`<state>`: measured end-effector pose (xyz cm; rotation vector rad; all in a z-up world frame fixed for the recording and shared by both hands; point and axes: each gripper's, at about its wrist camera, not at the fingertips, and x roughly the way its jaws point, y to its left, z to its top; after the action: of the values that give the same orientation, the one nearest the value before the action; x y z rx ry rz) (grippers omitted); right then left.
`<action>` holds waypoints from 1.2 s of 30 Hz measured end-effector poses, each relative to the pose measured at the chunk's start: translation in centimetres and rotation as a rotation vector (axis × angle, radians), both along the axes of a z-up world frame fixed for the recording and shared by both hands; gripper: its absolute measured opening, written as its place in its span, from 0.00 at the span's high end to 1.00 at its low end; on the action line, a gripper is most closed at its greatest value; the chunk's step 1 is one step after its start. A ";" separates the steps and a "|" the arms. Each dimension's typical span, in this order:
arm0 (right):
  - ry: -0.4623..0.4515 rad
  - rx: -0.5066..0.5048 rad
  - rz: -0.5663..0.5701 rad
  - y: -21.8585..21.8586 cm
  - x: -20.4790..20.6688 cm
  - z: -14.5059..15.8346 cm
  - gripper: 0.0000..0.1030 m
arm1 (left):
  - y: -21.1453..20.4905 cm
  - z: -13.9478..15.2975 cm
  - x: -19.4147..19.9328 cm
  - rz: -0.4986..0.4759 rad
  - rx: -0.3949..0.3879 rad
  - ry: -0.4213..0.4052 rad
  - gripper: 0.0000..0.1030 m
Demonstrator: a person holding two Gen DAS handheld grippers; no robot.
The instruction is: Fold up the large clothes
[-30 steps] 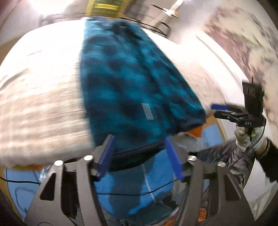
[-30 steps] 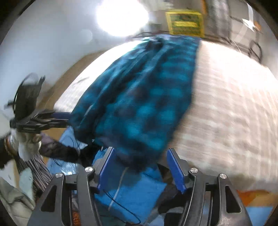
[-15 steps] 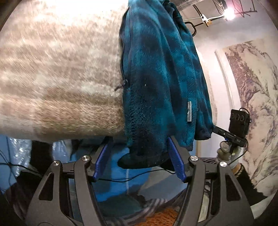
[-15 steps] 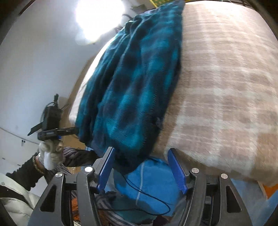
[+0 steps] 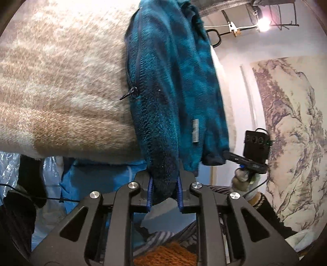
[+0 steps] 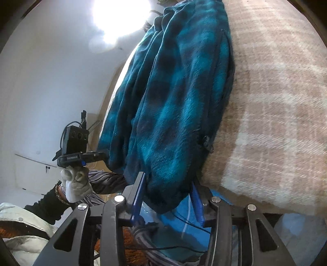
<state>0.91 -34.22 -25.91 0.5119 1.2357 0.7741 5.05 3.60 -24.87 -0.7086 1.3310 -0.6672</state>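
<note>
A teal and dark-blue plaid fleece jacket (image 5: 173, 86) lies lengthwise on a beige plaid blanket (image 5: 61, 92), its hem hanging over the near edge. My left gripper (image 5: 164, 196) is shut on the hem corner by the zipper. In the right wrist view the jacket (image 6: 175, 98) fills the middle; my right gripper (image 6: 167, 196) has its jaws part-closed around the other hem corner, the fleece bulging between them. Each gripper shows in the other's view, the right one (image 5: 243, 159) at the hem's right end and the left one (image 6: 79, 157) at its left end.
The blanket covers a bed (image 6: 276, 102) whose edge runs just in front of both grippers. Blue fabric and plastic (image 5: 92, 180) lie below the edge. A wall hanging (image 5: 290, 122) is at right. A bright lamp (image 6: 118, 18) glares above.
Both grippers moved in to the jacket's hem at the bed edge. The left jaws closed onto the hem corner; the right jaws narrowed around the other corner.
</note>
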 end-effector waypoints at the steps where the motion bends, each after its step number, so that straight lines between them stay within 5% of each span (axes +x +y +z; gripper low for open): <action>1: -0.004 0.003 0.000 0.1 0.1 0.1 0.73 | -0.1 0.5 0.0 0.004 -0.009 -0.003 0.85; 4: -0.012 0.055 -0.019 0.0 0.1 1.0 0.85 | -0.4 2.2 0.1 0.012 -0.044 -0.022 0.86; 13: -0.034 0.162 -0.116 -0.4 0.0 4.1 0.89 | -1.3 6.4 3.0 0.041 -0.109 -0.067 0.86; 21: -0.071 0.197 -0.225 -0.9 4.3 7.2 0.89 | -1.9 8.2 9.0 0.129 -0.107 -0.100 0.86; 36: -0.075 0.079 -0.419 -1.8 18.4 7.8 0.90 | -2.6 5.2 24.0 0.269 0.004 -0.075 0.86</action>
<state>19.32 -36.06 -18.11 0.7700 0.9852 0.4811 29.02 1.00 -19.68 -0.8342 1.1425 -0.4692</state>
